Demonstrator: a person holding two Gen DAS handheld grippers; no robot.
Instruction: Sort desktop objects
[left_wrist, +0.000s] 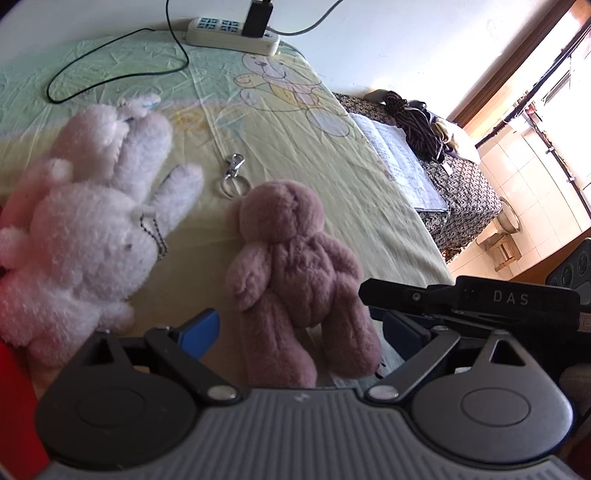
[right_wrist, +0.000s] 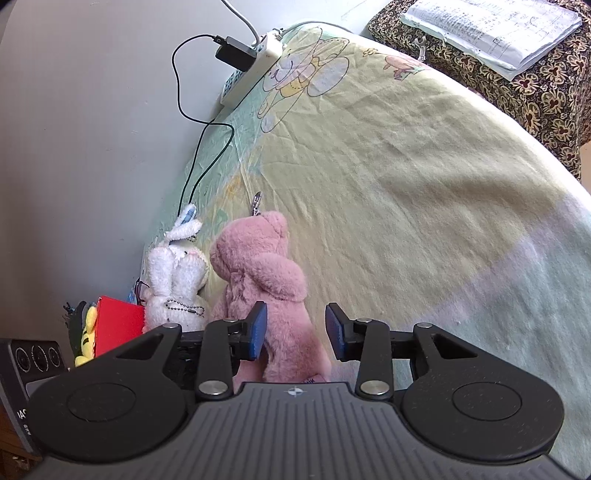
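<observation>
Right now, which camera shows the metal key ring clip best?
The left wrist view. There the key ring clip lies in the open on the bed sheet, ring and clasp both visible, just beyond the pink teddy bear. In the right wrist view, only its clasp tip peeks above the bear's head.

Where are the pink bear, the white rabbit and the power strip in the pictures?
pink bear (left_wrist: 295, 266): left wrist view, on its belly.
white rabbit (left_wrist: 85, 236): left wrist view, on its body.
power strip (left_wrist: 231, 38): left wrist view, on its white casing, by the wall.
</observation>
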